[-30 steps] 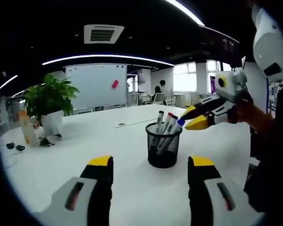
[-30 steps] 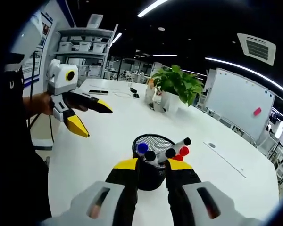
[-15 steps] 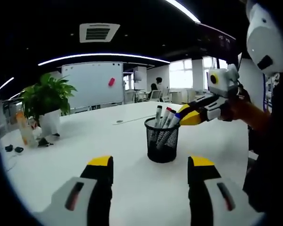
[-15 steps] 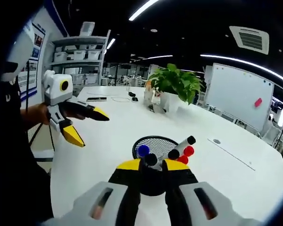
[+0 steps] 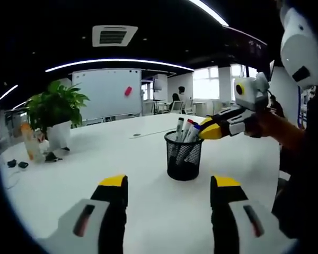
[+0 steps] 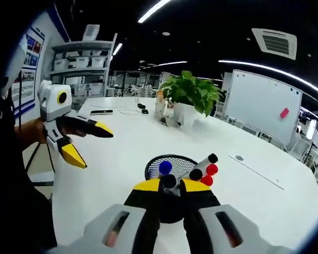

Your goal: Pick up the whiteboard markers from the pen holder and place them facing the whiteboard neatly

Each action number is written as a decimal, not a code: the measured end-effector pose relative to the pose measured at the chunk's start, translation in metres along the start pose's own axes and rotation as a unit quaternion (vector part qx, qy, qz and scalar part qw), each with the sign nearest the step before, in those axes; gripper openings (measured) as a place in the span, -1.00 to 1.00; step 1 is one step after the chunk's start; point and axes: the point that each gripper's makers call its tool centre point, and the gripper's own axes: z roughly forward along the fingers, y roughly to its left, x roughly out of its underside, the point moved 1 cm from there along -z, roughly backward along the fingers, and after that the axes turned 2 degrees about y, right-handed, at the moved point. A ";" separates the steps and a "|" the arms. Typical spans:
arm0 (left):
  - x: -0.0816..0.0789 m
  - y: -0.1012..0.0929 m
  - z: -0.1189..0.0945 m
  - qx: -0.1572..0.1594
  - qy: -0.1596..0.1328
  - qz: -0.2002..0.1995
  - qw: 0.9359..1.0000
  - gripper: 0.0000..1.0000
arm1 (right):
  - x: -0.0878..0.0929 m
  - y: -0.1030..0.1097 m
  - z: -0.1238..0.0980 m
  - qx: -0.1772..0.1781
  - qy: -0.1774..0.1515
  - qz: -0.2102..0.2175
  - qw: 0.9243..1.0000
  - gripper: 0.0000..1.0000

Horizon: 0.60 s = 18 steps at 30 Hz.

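Jaws of the right gripper [image 6: 170,184] pinch a black-capped whiteboard marker [image 6: 168,181], light, stiff and slick, by its cap over the mesh pen holder [image 6: 173,160]; left gripper [image 5: 168,186] gapes wide.

The left gripper view looks level and low across the white table [image 5: 148,201] from its near edge, toward the far whiteboard [image 5: 107,96], with the mesh pen holder [image 5: 183,157] a little ahead. The right gripper view sits right over the same pen holder [image 6: 172,165], looking down on it from close above and facing the plant [image 6: 191,91], with the whiteboard [image 6: 265,103] far right. Both share the table, pen holder, plant [image 5: 55,108] and whiteboard, and each catches the other tool.
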 end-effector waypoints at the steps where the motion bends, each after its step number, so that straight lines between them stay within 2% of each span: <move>1: 0.001 -0.001 0.001 0.002 0.002 -0.001 1.000 0.27 | -0.001 -0.002 0.000 0.009 0.002 -0.015 1.000 -0.68; 6: 0.000 -0.006 0.005 0.013 0.005 0.004 1.000 0.27 | -0.002 -0.001 0.000 0.022 0.009 -0.032 0.999 -0.71; 11: -0.001 -0.004 0.005 0.013 0.004 0.004 1.000 0.27 | -0.002 0.001 -0.003 0.017 0.019 -0.032 0.999 -0.68; 18: 0.001 -0.004 0.005 0.011 0.008 0.002 1.000 0.27 | 0.002 -0.003 -0.004 0.015 0.026 0.003 1.000 -0.71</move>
